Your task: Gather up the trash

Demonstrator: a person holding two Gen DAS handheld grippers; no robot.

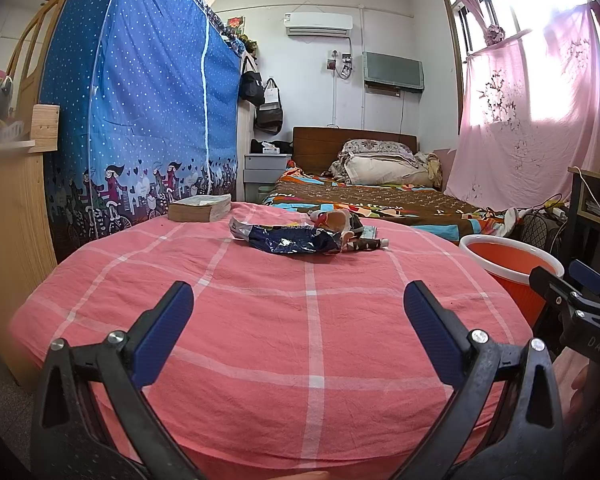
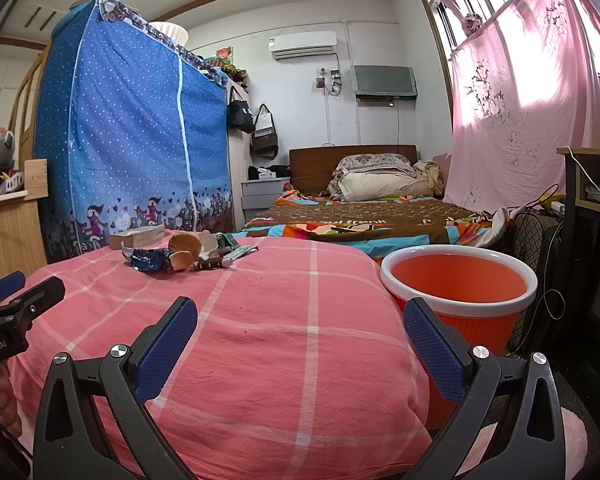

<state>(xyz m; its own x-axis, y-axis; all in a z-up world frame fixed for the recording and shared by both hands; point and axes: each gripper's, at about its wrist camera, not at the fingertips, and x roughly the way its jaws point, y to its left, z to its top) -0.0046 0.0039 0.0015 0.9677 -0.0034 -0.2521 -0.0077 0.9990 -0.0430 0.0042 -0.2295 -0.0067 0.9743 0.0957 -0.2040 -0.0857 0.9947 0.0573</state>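
Trash (image 1: 300, 236) well ahead of L tongs (image 1: 299, 320) | R tongs (image 2: 300, 334) agape

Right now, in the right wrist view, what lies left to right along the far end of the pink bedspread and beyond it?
Book → blue wrapper → small tube → orange bin.

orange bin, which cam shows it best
The right wrist view: the orange bin shows its whole white rim, its interior and its ribbed wall, beside the pink checked bed. In the left wrist view the right gripper hides part of it.
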